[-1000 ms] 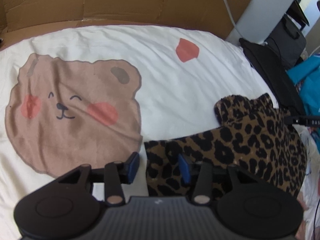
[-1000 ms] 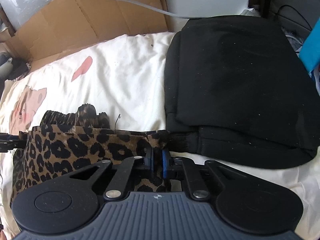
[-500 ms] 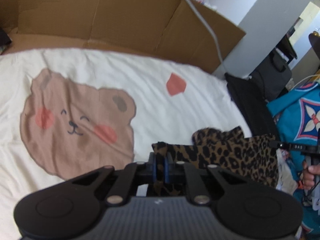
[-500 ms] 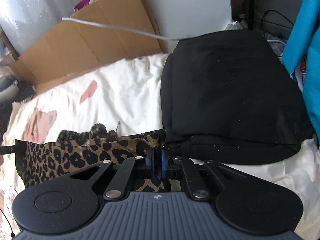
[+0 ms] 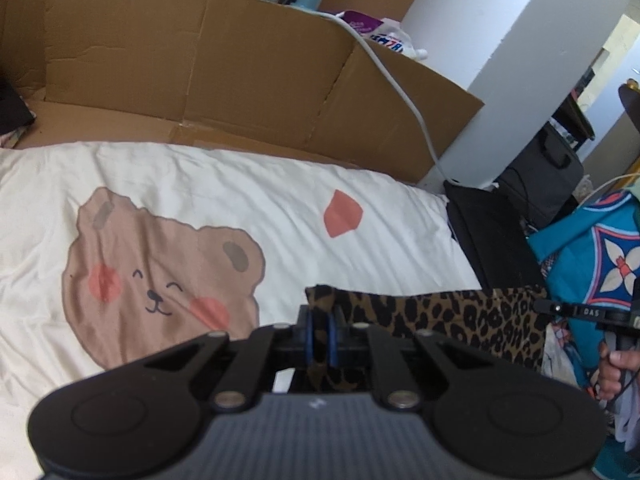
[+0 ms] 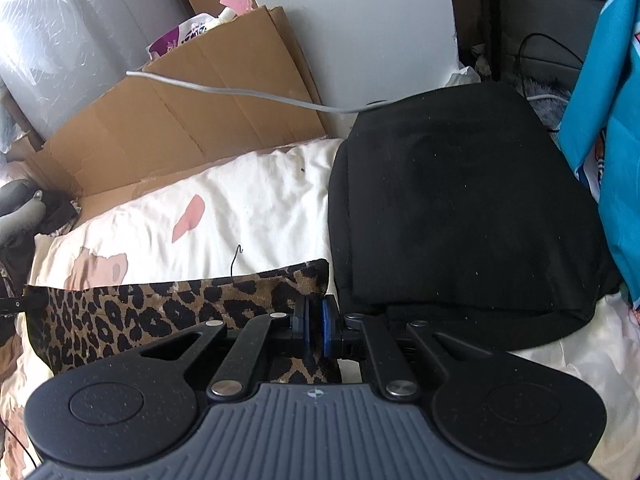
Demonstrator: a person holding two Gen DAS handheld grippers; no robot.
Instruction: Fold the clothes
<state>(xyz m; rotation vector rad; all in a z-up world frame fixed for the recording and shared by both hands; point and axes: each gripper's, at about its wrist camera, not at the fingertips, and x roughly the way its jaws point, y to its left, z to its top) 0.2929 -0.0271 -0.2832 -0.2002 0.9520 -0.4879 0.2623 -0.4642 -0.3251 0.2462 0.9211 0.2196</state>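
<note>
A: Leopard-print garment (image 5: 440,316) hangs stretched between our two grippers, above the white bear-print bed cover (image 5: 224,196).

B: Left gripper (image 5: 320,338): jaws pressed together on one corner of the cloth, which runs rightward to the other tool.

A: Right gripper (image 6: 314,330): jaws likewise pinching the opposite corner (image 6: 308,280). We see the top edge pulled nearly straight.

B: Folded black garment (image 6: 460,216) lies on the bed just right of that corner. Cardboard (image 5: 200,60) stands behind the bed, a white cable (image 5: 404,92) draped over it.
</note>
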